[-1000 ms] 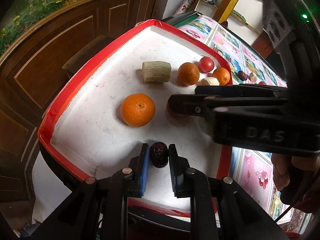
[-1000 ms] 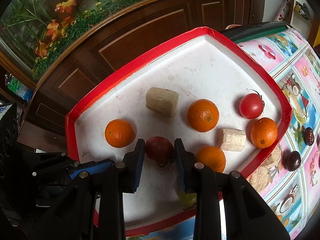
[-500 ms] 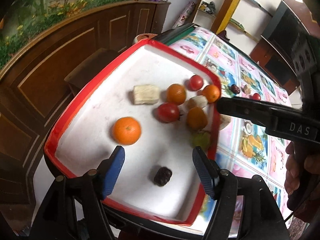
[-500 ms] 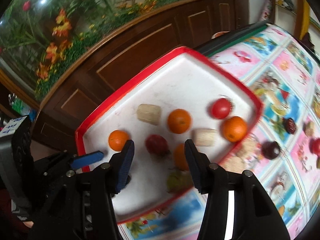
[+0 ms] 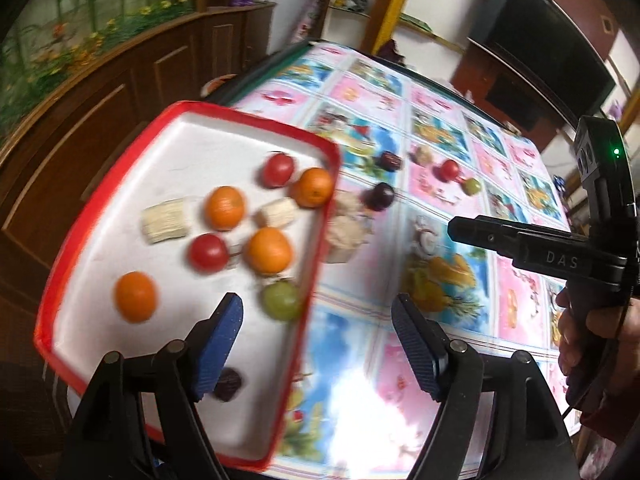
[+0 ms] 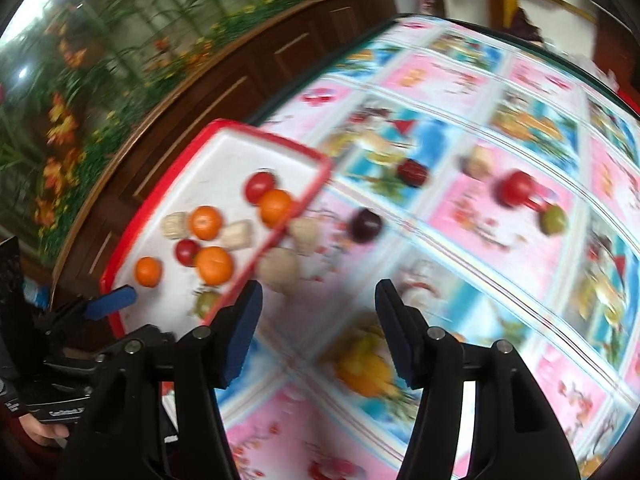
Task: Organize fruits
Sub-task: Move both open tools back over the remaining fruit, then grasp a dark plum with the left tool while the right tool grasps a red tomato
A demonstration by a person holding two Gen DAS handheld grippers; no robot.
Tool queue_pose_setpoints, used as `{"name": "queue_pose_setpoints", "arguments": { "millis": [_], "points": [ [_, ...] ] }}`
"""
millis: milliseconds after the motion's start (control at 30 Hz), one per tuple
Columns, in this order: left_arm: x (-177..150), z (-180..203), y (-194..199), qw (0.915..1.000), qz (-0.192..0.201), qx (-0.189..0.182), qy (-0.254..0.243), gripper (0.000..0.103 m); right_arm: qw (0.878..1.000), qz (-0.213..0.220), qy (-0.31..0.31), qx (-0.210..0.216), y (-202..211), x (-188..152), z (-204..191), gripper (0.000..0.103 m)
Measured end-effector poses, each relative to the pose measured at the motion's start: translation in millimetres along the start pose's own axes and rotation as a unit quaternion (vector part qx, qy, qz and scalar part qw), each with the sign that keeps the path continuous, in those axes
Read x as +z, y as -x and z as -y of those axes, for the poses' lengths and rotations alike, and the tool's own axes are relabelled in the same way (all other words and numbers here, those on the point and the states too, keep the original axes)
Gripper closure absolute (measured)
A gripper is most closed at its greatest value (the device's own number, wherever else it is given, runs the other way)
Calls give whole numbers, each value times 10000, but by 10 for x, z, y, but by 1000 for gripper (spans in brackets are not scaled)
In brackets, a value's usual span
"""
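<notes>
A red-rimmed white tray (image 5: pixel 120 184) (image 6: pixel 224 136) holds several oranges (image 5: pixel 135 297), two red tomatoes (image 5: pixel 208 253), pale cut pieces (image 5: pixel 166 224), a green fruit (image 5: pixel 281 300) and a dark date (image 5: pixel 228 385). My left gripper (image 5: pixel 318 342) is open and empty above the tray's near right edge. My right gripper (image 6: pixel 318 334) is open and empty above the tablecloth, right of the tray. Loose on the cloth lie a dark plum (image 6: pixel 366 225), a red date (image 6: pixel 413 172), a red tomato (image 6: pixel 517 189), a green fruit (image 6: pixel 554 220) and pale pieces (image 6: pixel 279 269).
The table carries a pink and blue fruit-print cloth (image 5: pixel 440 240). A wooden cabinet with flowers (image 6: pixel 120 80) stands behind the tray. The right gripper's body (image 5: pixel 560 256) crosses the right of the left wrist view. Both views are motion-blurred.
Both grippers opened and let go: the left released the dark date, the right released the red tomato, both now lying in the tray. Both grippers pulled back and swung right, over the tablecloth.
</notes>
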State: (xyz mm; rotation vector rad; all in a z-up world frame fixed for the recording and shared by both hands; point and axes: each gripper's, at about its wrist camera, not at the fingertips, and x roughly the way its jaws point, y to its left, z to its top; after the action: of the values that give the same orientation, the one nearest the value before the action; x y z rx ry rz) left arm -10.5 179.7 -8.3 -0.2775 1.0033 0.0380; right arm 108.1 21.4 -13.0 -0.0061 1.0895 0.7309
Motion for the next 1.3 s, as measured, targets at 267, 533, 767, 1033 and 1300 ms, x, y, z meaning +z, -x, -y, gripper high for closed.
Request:
{"name": "queue_pose_setpoints", "arguments": {
  "millis": [267,533,767,1033,1300],
  "points": [
    [254,442,-288,9975,-126,91,-694,27,9987,130,-359,-350,210,-105,452,43],
    [598,574,-592,9968,-248,172,-746,30,9937,370,-896,-570,357,-30,864,43],
    [775,648,-892,9962,-531,-32,-693,47,9919,439,-1025,-608,325,127,1066,43],
    [874,652,-1133,9952,-727,33,-652,47,9947,327,-693,-687,87,465,1120,50],
    [922,669,-1313,9937,-879,80,-696,61,9949,185,-655,-746,-153,641,1246,52]
  ]
}}
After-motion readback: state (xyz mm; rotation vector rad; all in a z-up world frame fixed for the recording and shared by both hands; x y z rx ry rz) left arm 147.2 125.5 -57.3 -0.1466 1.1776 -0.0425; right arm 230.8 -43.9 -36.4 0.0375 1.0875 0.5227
